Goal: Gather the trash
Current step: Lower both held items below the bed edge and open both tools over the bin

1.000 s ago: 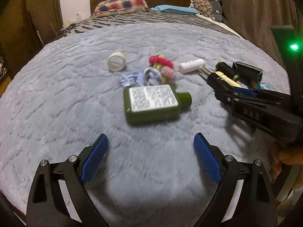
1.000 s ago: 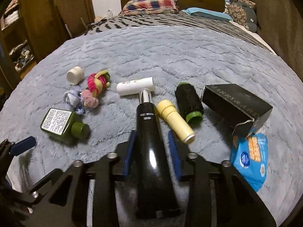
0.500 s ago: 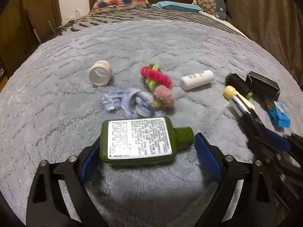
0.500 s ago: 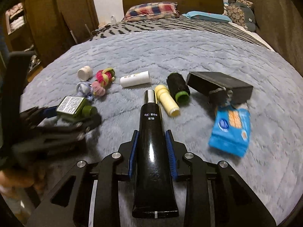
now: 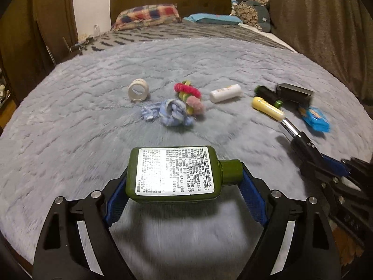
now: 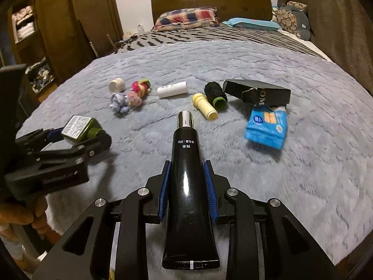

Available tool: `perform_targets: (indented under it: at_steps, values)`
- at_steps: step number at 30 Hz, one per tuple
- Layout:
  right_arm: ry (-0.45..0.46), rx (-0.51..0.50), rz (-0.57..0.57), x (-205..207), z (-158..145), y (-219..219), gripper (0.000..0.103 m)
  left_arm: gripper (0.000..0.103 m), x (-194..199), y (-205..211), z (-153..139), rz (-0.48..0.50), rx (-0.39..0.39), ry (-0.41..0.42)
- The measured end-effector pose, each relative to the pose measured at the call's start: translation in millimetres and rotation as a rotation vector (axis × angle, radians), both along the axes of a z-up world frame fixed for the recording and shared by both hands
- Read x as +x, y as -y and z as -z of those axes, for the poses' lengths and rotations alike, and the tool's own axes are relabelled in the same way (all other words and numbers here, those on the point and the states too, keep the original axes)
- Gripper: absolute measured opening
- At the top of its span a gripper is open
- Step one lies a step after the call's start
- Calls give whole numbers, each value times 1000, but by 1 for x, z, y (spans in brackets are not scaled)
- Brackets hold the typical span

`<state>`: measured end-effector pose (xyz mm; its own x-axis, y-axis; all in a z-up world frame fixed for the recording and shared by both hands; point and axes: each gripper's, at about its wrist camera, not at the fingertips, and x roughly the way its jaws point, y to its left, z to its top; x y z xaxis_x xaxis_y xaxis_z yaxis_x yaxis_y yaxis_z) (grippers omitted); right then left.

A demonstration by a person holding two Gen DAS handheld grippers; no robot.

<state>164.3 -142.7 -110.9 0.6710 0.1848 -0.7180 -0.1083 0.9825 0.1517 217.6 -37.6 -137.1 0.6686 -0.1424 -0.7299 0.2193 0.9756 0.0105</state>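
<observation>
My left gripper (image 5: pixel 184 182) is shut on a green bottle (image 5: pixel 174 172) with a white label, held sideways above the grey blanket; it also shows in the right wrist view (image 6: pixel 80 129). My right gripper (image 6: pixel 187 186) is shut on a black tube (image 6: pixel 187 175) with a silver cap, pointing forward. On the blanket lie a white tape roll (image 5: pixel 138 90), a white bottle (image 5: pixel 225 93), a yellow tube (image 6: pixel 205 106), a black bottle with a green cap (image 6: pixel 215 93), a black box (image 6: pixel 256 92) and a blue packet (image 6: pixel 267 126).
A blue cloth knot (image 5: pixel 173 114) and a red, pink and yellow scrunchie bundle (image 5: pixel 188 95) lie mid-blanket. Pillows (image 6: pixel 186 18) and a wooden headboard (image 6: pixel 209 2) are at the far end. Shelves (image 6: pixel 25 46) stand left; a curtain (image 5: pixel 314 28) hangs right.
My left gripper moved forward around the green bottle, closed on it and lifted it. My right gripper drew back and up with the black tube.
</observation>
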Motion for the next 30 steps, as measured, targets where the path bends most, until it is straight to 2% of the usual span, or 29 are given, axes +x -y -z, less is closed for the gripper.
perform_targets:
  at_steps: [11,17,24,30]
  values:
    - [91,18,-6,-74,-37,2,29,81,-100,-11,-37,48,-48,98]
    - [124,31,-8,-116,-48,5,29,81,-150,-12,-43,88,-59,124]
    - [108,26,-26,-149,-40,6,29,81,-187,-15,-25,113,-46,96]
    - [51,26,-38,-163,-17,3,29,81,-205,-11,10,140,-41,-3]
